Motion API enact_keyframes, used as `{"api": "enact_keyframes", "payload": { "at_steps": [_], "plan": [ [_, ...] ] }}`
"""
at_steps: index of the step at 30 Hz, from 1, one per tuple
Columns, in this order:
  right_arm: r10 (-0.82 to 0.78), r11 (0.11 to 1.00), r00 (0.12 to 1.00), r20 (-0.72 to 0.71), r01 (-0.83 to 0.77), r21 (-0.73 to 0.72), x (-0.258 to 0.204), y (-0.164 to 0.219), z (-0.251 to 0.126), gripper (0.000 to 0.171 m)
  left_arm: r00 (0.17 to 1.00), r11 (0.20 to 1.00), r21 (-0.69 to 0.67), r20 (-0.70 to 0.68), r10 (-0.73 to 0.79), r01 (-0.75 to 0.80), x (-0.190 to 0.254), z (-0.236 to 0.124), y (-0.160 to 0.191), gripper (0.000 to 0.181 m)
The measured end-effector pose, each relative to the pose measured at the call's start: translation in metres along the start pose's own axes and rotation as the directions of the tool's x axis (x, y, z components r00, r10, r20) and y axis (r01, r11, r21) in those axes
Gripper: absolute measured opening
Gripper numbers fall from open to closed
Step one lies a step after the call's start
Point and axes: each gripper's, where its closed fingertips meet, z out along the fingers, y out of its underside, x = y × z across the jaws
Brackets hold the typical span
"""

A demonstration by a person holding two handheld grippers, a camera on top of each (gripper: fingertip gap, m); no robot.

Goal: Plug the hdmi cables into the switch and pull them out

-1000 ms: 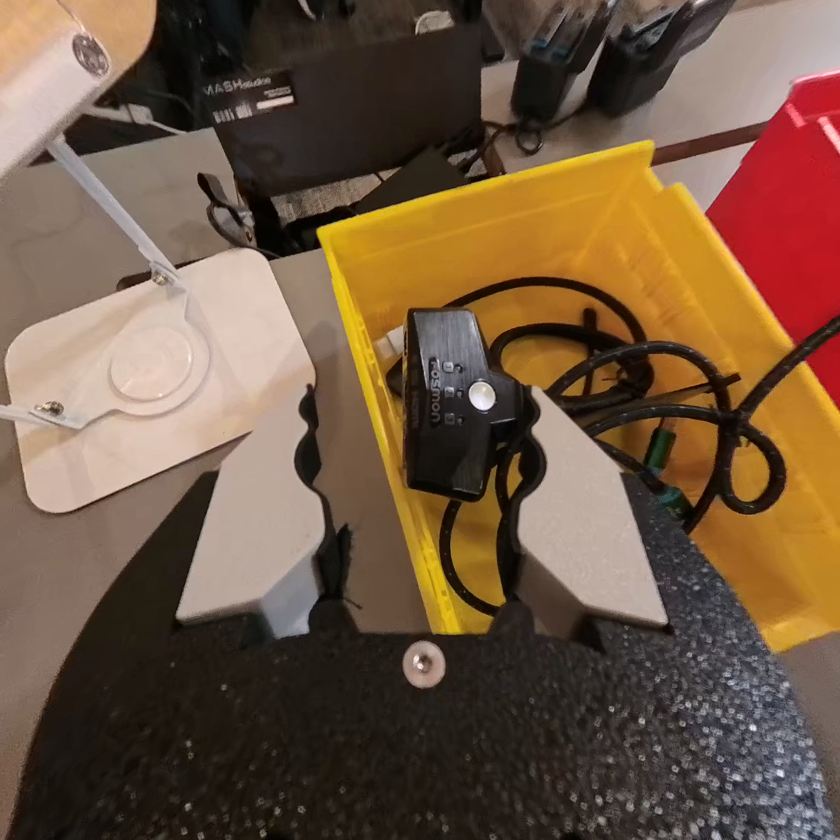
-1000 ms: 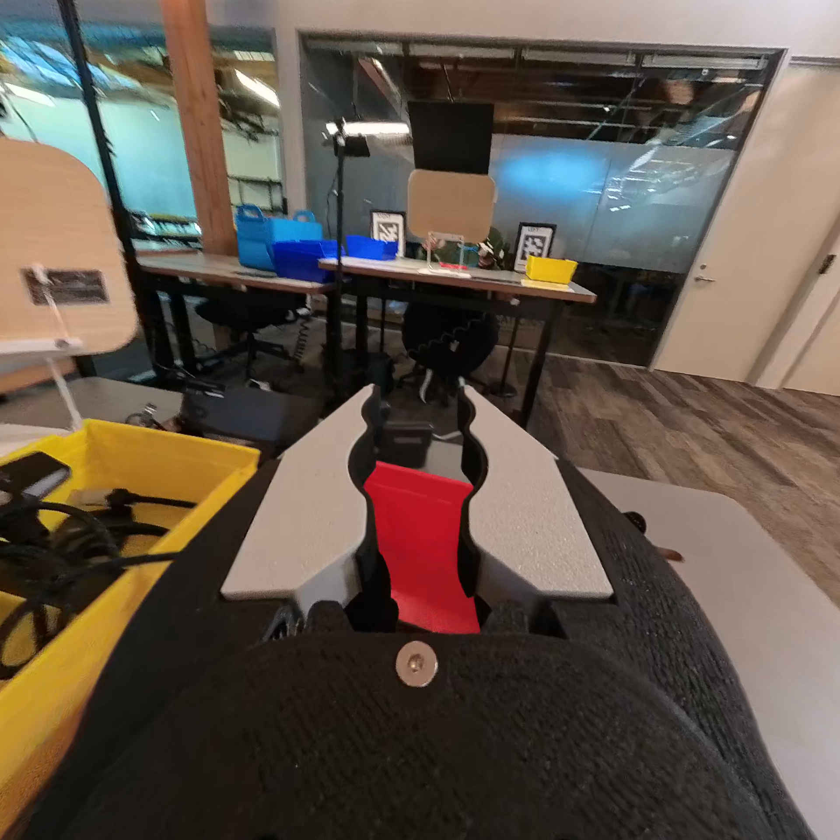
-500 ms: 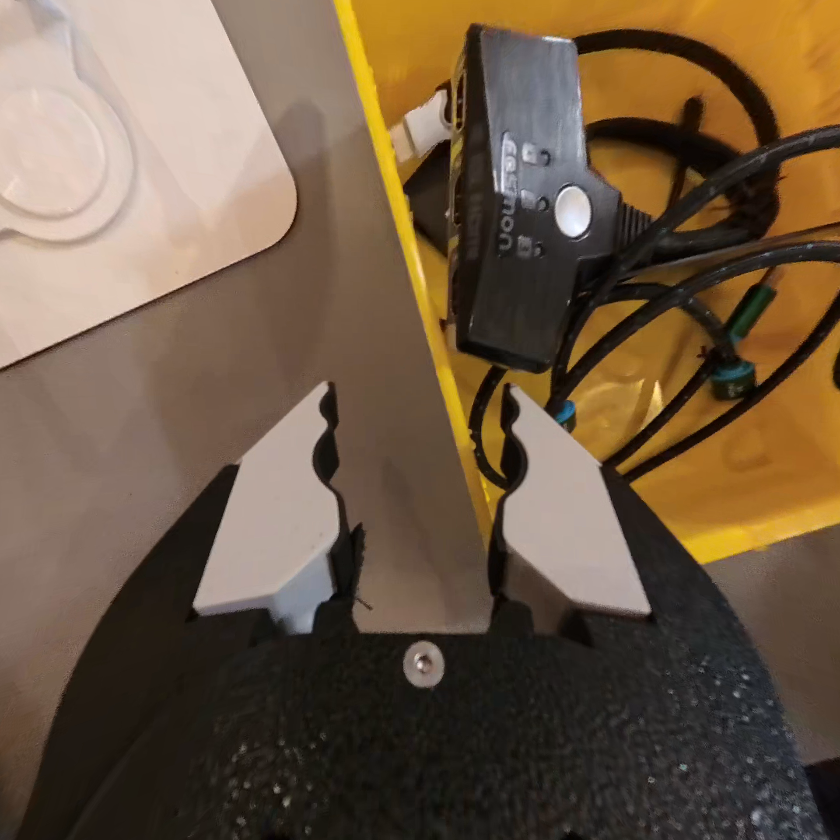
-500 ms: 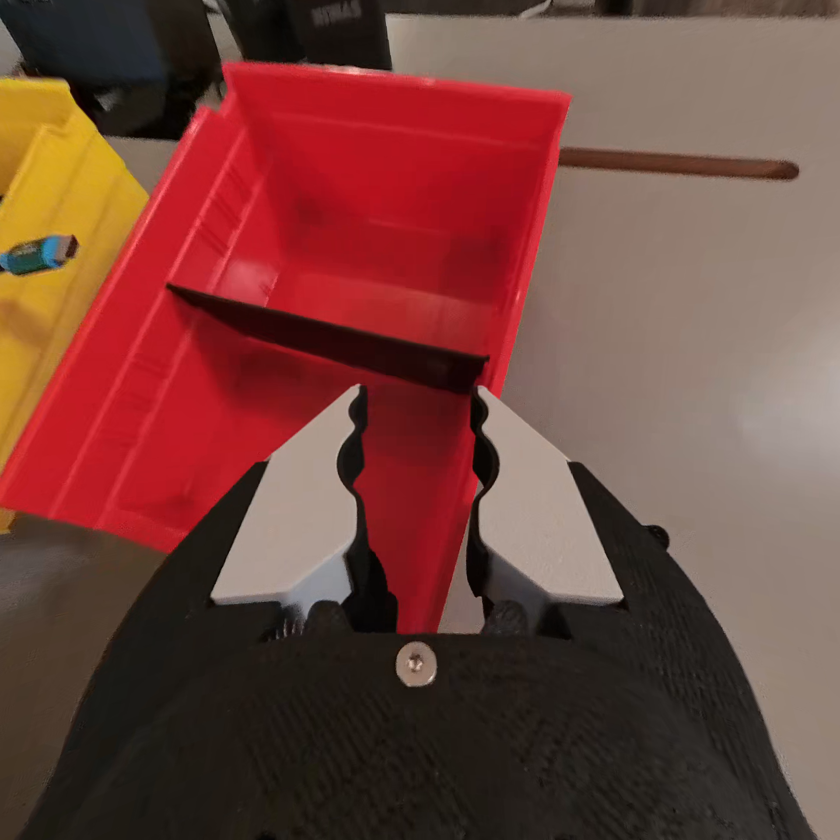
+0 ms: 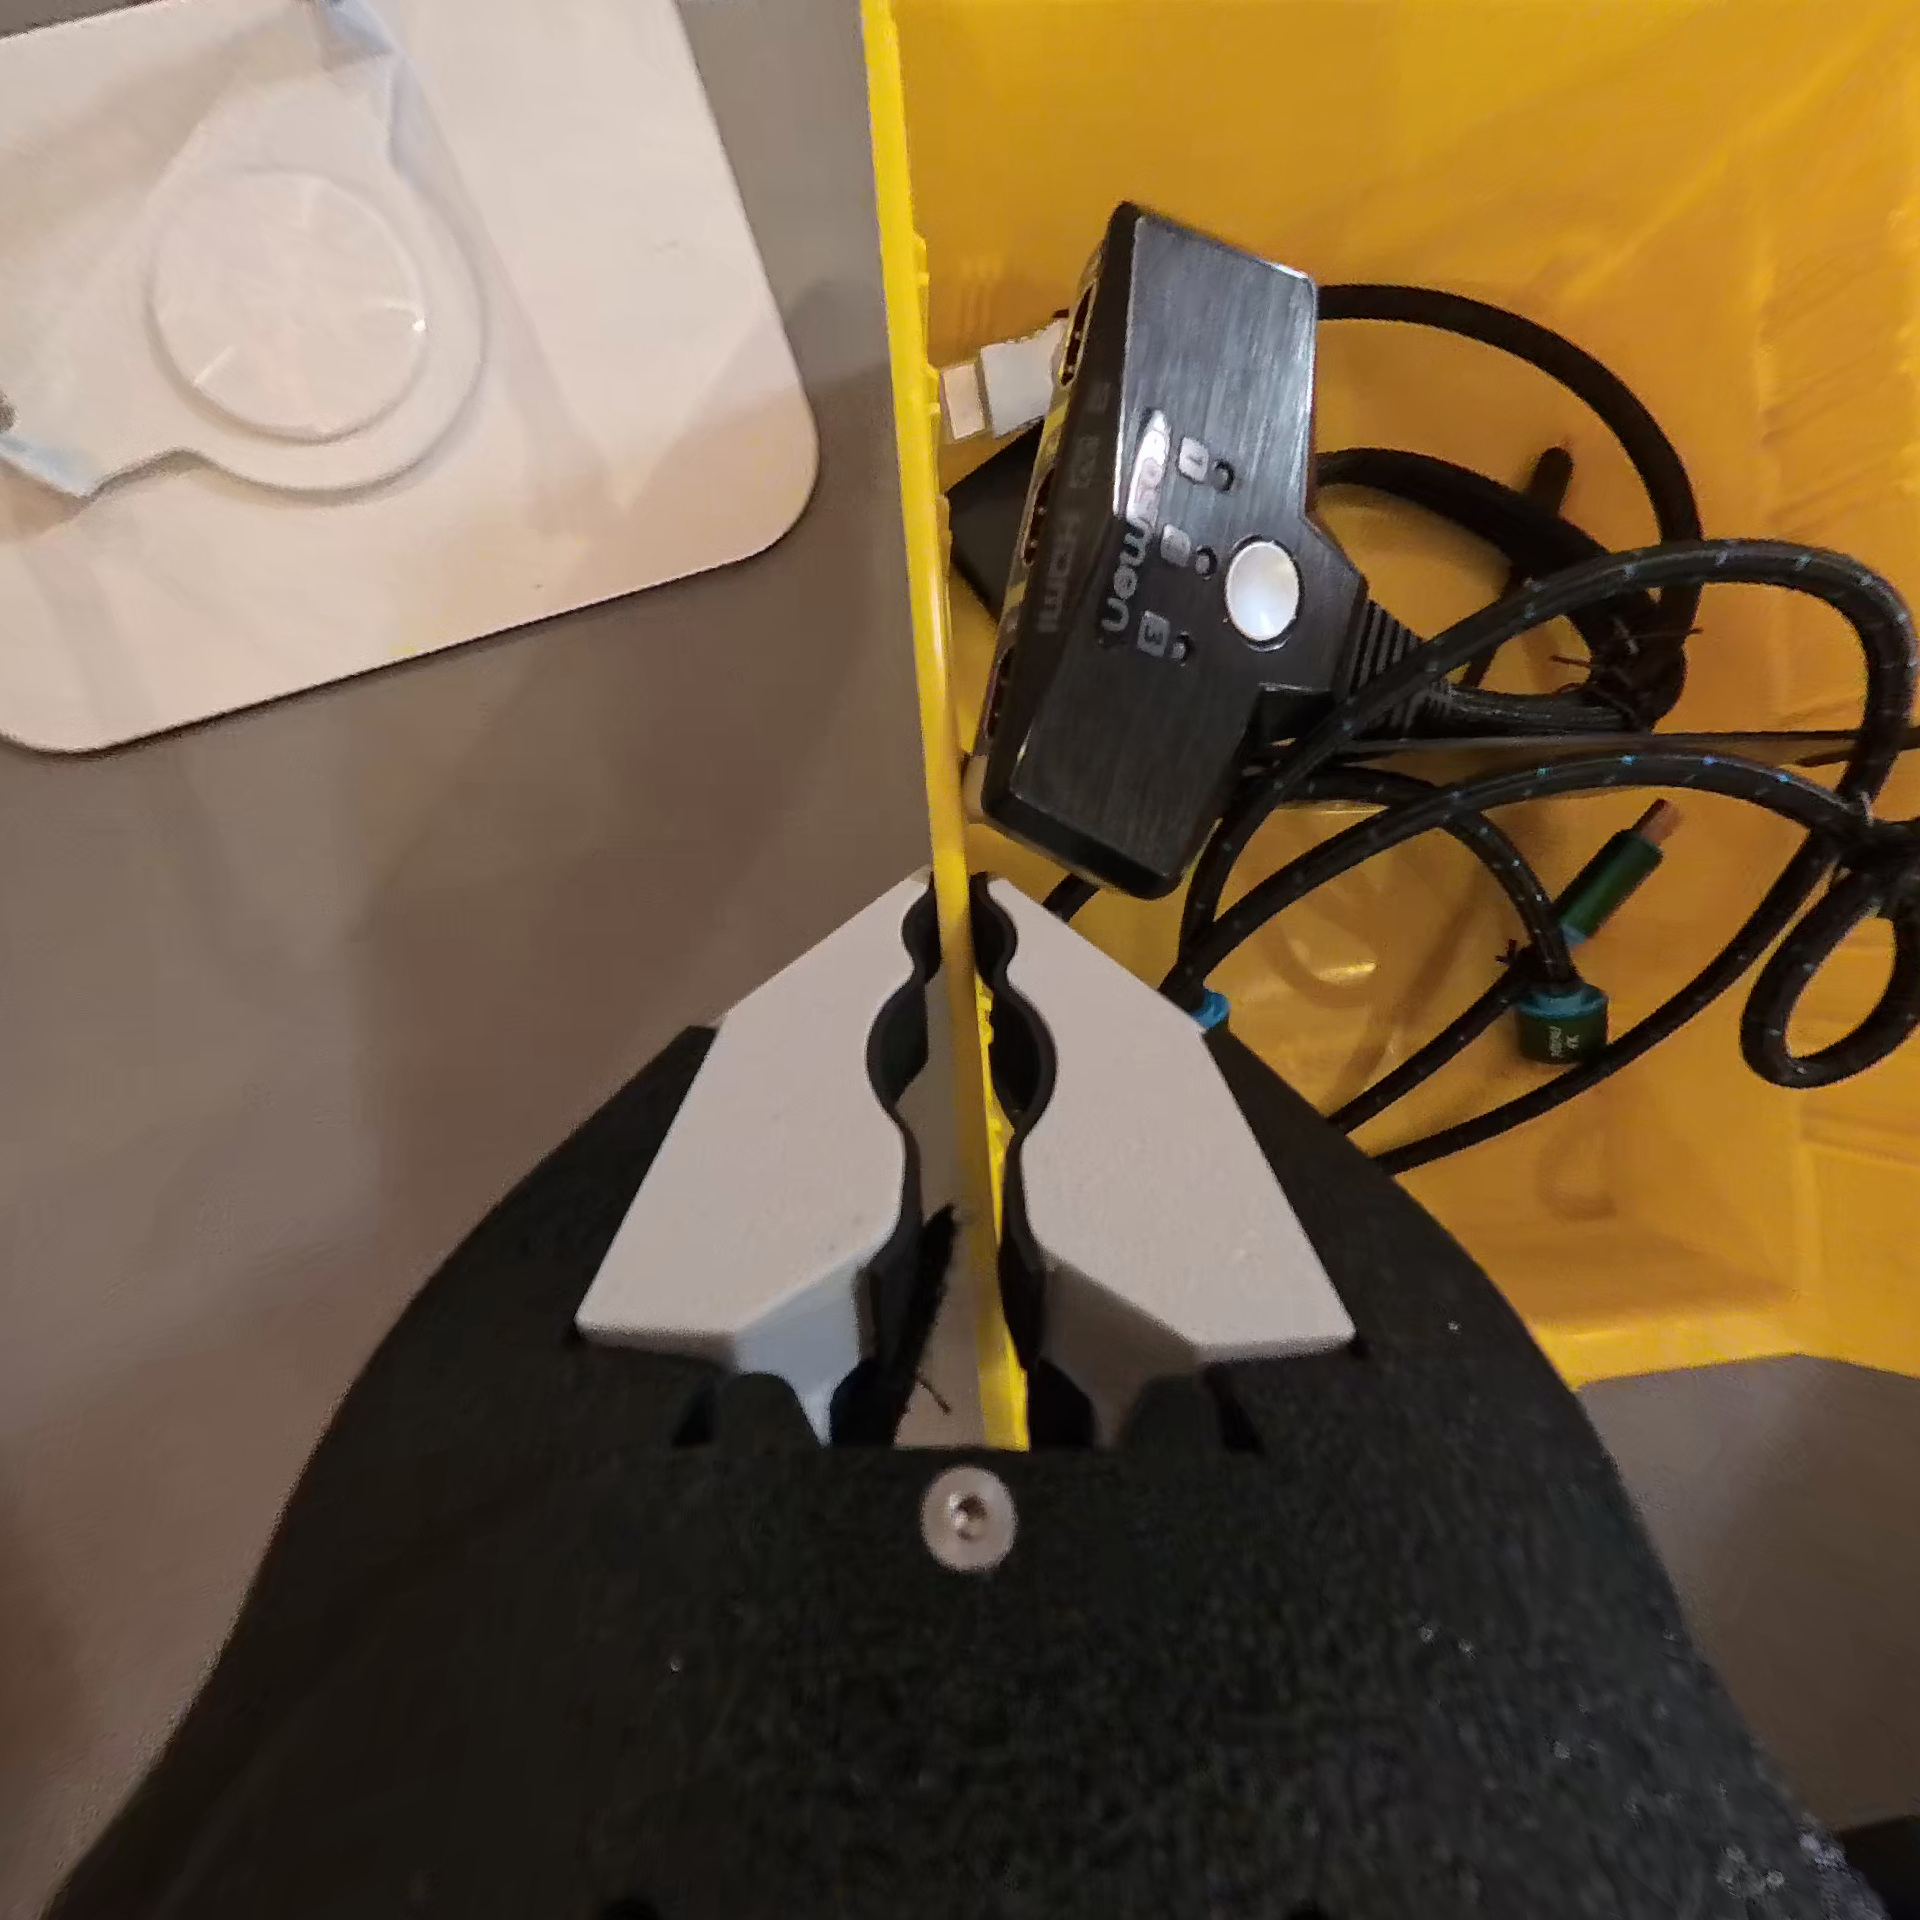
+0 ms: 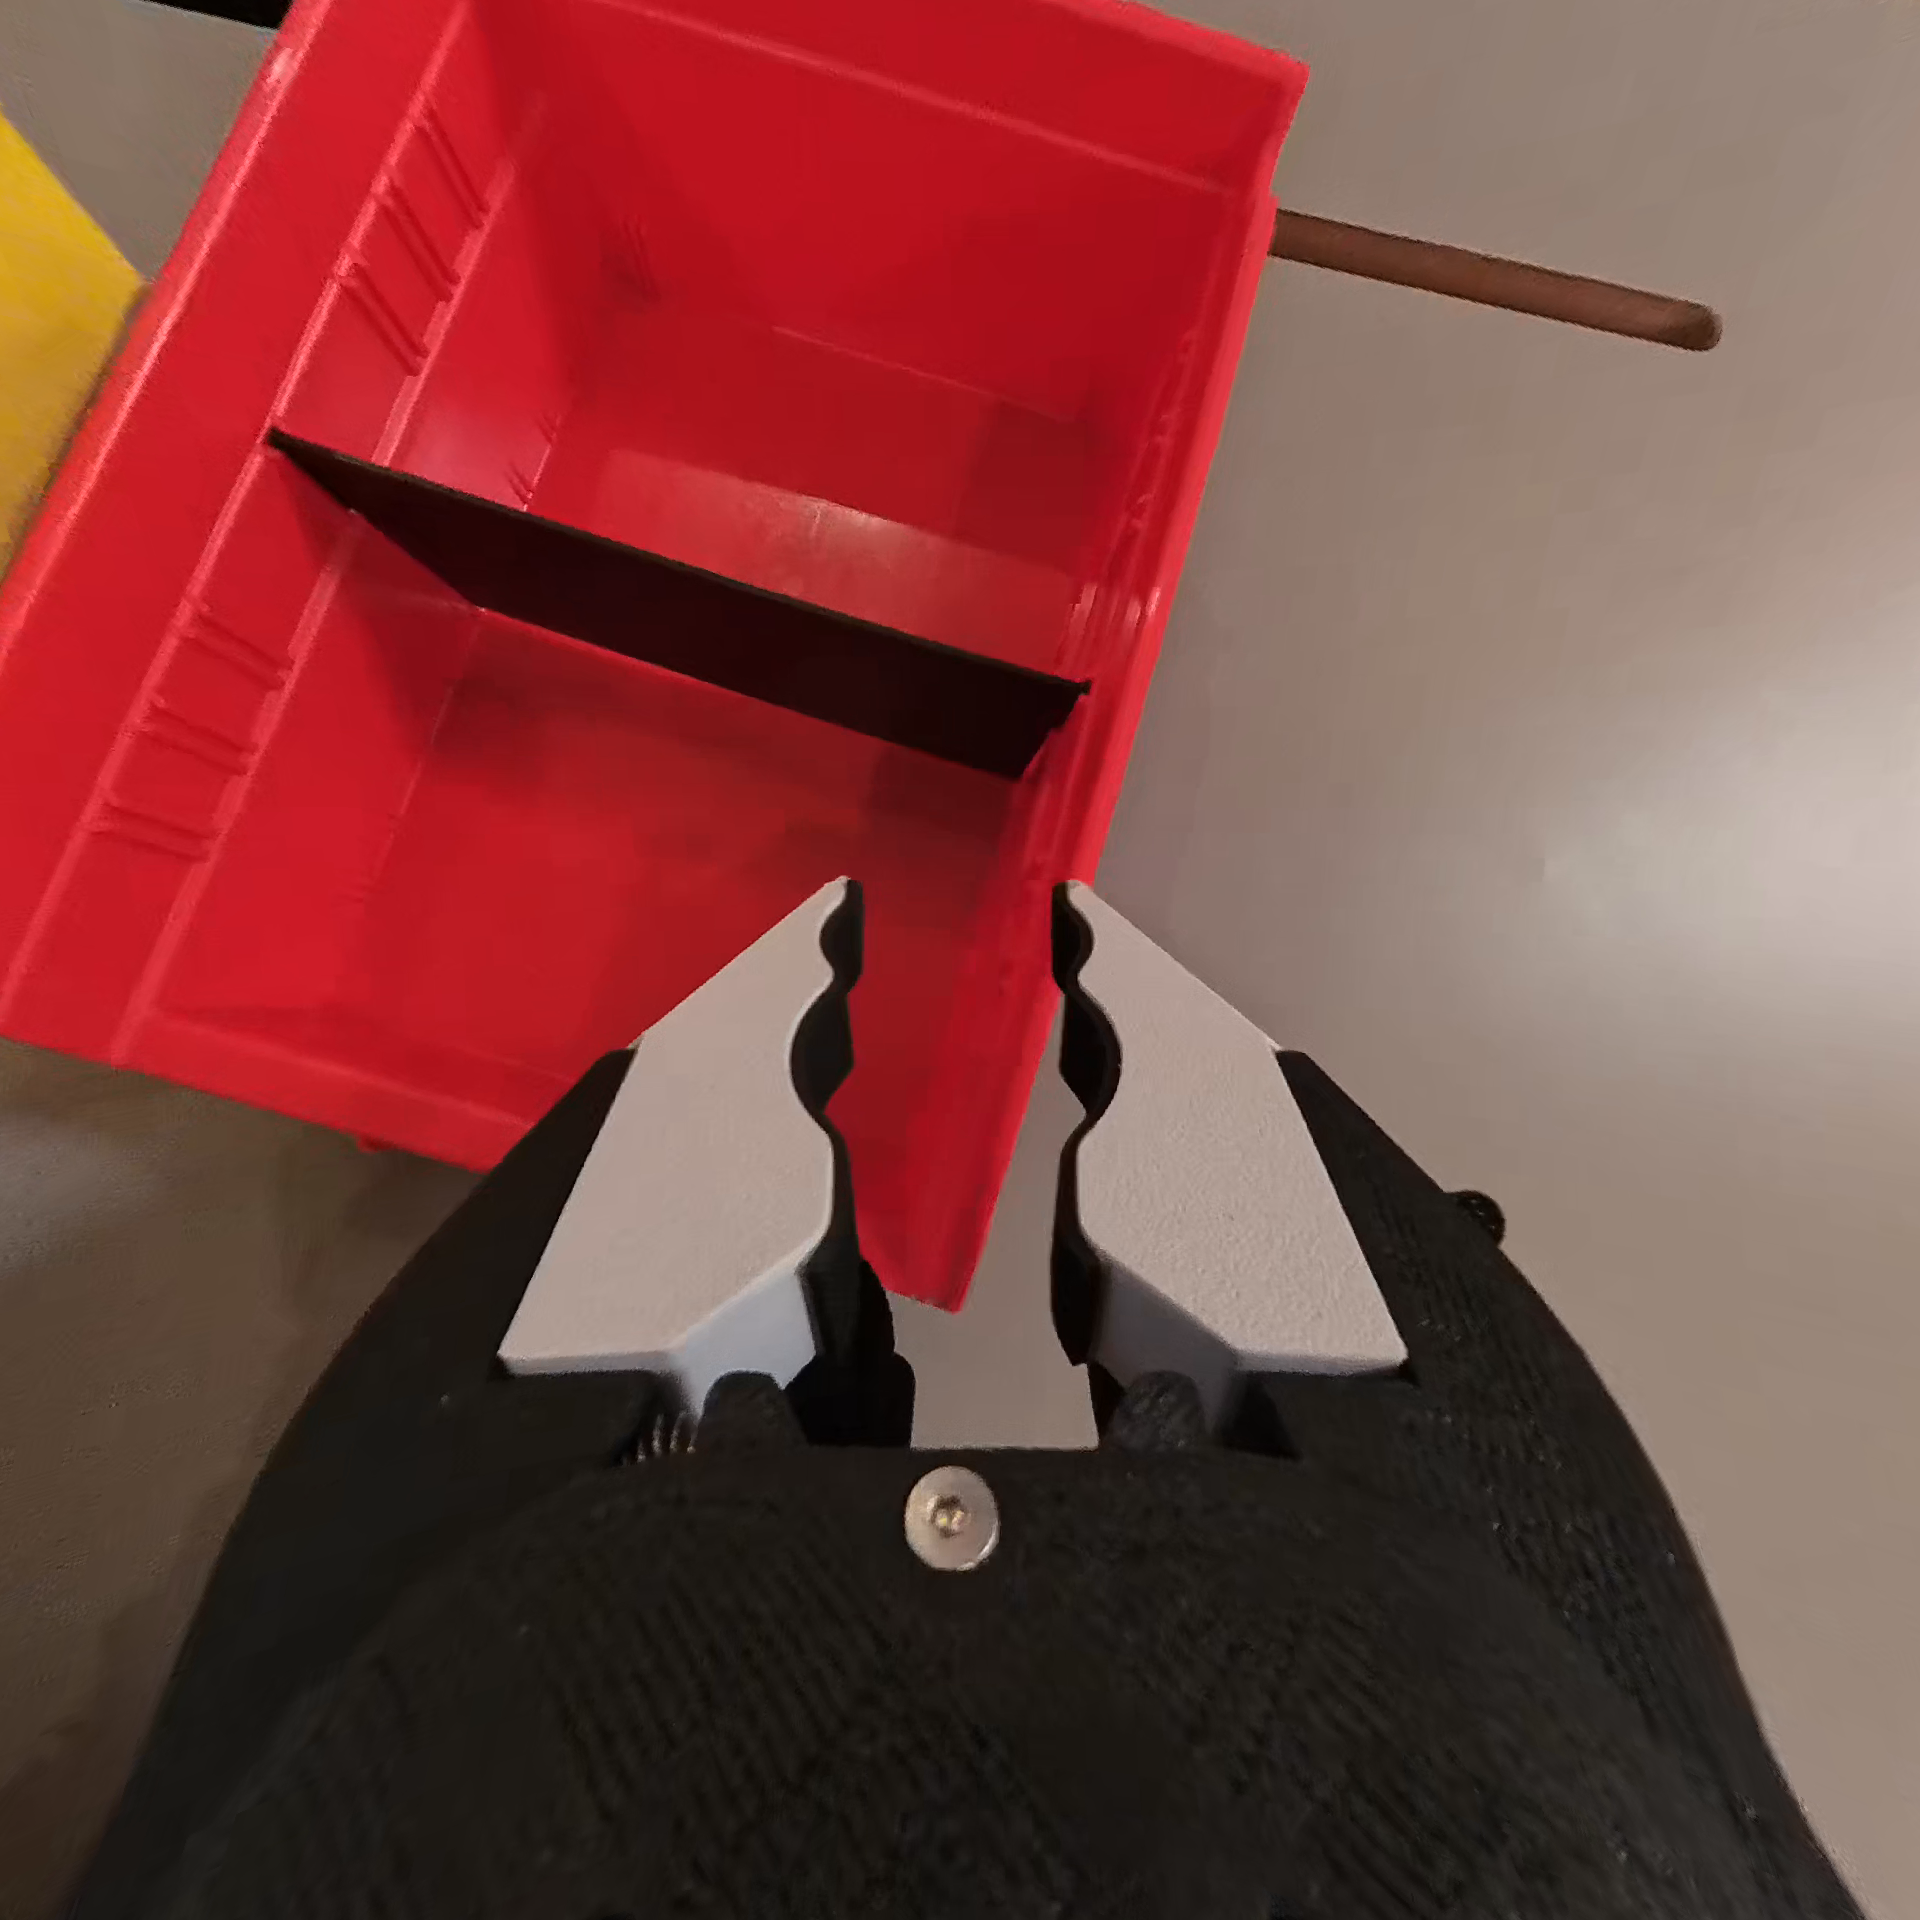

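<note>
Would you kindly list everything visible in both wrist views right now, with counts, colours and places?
yellow bin: one, yellow, on the grey table
HDMI switch: one, black, inside the yellow bin by its left wall
cables: several, black braided, tangled in the yellow bin; count unclear
white base: one, white, left of the yellow bin
red bin: one, red, empty, with a black divider
brown rod: one, behind the red bin
left gripper: one, closed on the yellow bin's wall
right gripper: one, open, straddling the red bin's right wall
</note>
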Motion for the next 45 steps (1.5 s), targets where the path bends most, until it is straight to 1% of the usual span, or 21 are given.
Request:
{"api": "enact_keyframes", "payload": {
  "at_steps": [1,5,6,7,8,9,10,11,12,14,16,20,22,24,27,30,32,35,37,40,45],
  "plan": [
    [-0.002,1.000,0.999,-0.034,0.002,0.002,0.004,-0.001,-0.003,0.037,1.000,1.000,0.002,0.005,-0.015,0.015,-0.005,-0.001,0.002,0.003],
    [-0.016,0.996,0.996,-0.085,0.024,0.091,0.006,-0.018,-0.018,0.037,0.994,0.997,0.021,0.075,-0.079,0.078,-0.030,-0.012,0.008,0.038],
    [-0.017,0.993,0.996,-0.085,0.027,0.119,0.004,-0.024,-0.021,0.037,0.989,0.994,0.075,0.114,-0.089,0.081,-0.038,-0.022,0.002,0.046],
    [-0.021,0.989,0.996,-0.083,0.032,0.142,0.001,-0.029,-0.023,0.037,0.993,0.986,0.154,0.087,-0.082,0.067,-0.035,-0.034,-0.009,0.055],
    [-0.028,0.986,0.996,-0.081,0.041,0.159,-0.002,-0.033,-0.025,0.037,0.999,0.964,0.261,-0.008,-0.046,0.047,-0.020,-0.048,-0.025,0.073],
    [-0.040,0.983,0.996,-0.079,0.053,0.173,-0.006,-0.037,-0.027,0.037,0.994,0.931,0.363,-0.112,0.017,0.025,-0.001,-0.064,-0.040,0.080],
    [-0.055,0.981,0.996,-0.076,0.068,0.184,-0.010,-0.041,-0.028,0.037,0.978,0.899,0.437,-0.182,0.102,-0.013,0.017,-0.076,-0.050,0.079],
    [-0.072,0.978,0.995,-0.070,0.084,0.192,-0.015,-0.044,-0.028,0.037,0.970,0.878,0.474,-0.175,0.171,-0.069,0.025,-0.080,-0.055,0.078],
    [-0.091,0.974,0.994,-0.063,0.102,0.201,-0.021,-0.048,-0.028,0.037,0.969,0.870,0.472,-0.112,0.218,-0.141,0.024,-0.076,-0.056,0.077],
    [-0.127,0.968,0.991,-0.046,0.134,0.214,-0.033,-0.054,-0.027,0.037,0.943,0.858,0.417,-0.005,0.331,-0.299,0.024,-0.058,-0.053,0.077],
    [-0.161,0.961,0.986,-0.035,0.165,0.222,-0.044,-0.059,-0.027,0.037,0.907,0.836,0.376,0.029,0.420,-0.399,0.031,-0.038,-0.053,0.077],
    [-0.226,0.942,0.974,-0.010,0.221,0.254,-0.063,-0.068,-0.027,0.037,0.876,0.831,0.299,0.040,0.481,-0.470,0.039,-0.014,-0.050,0.072],
    [-0.240,0.933,0.971,-0.001,0.231,0.276,-0.069,-0.073,-0.029,0.037,0.815,0.763,0.320,0.055,0.577,-0.562,0.052,-0.019,-0.051,0.070],
    [-0.246,0.926,0.969,0.023,0.228,0.301,-0.074,-0.077,-0.029,0.036,0.749,0.686,0.340,0.094,0.656,-0.644,0.059,-0.028,-0.057,0.058],
    [-0.240,0.925,0.970,0.050,0.212,0.316,-0.077,-0.079,-0.028,0.036,0.669,0.633,0.234,0.131,0.731,-0.738,0.044,-0.029,-0.071,0.055],
    [-0.240,0.922,0.969,0.060,0.209,0.326,-0.078,-0.081,-0.028,0.036,0.610,0.611,0.202,-0.074,0.789,-0.765,0.056,-0.020,-0.085,0.062],
    [-0.245,0.919,0.967,0.075,0.206,0.335,-0.081,-0.082,-0.027,0.036,0.560,0.583,0.098,-0.189,0.806,-0.806,0.057,-0.010,-0.083,0.066],
    [-0.250,0.918,0.964,0.086,0.208,0.339,-0.084,-0.084,-0.025,0.036,0.610,0.601,-0.138,-0.312,0.728,-0.787,0.044,0.006,-0.080,0.073],
    [-0.257,0.918,0.962,0.092,0.213,0.335,-0.086,-0.084,-0.023,0.036,0.629,0.580,-0.245,-0.356,0.691,-0.777,0.035,0.012,-0.081,0.072],
    [-0.266,0.919,0.959,0.100,0.221,0.328,-0.089,-0.083,-0.020,0.036,0.617,0.538,-0.311,-0.493,0.614,-0.784,0.037,0.019,-0.075,0.067],
    [-0.262,0.920,0.960,0.104,0.215,0.329,-0.086,-0.082,-0.018,0.036,0.707,0.567,-0.444,-0.571,0.418,-0.694,0.029,0.034,-0.070,0.067]
  ]
}}
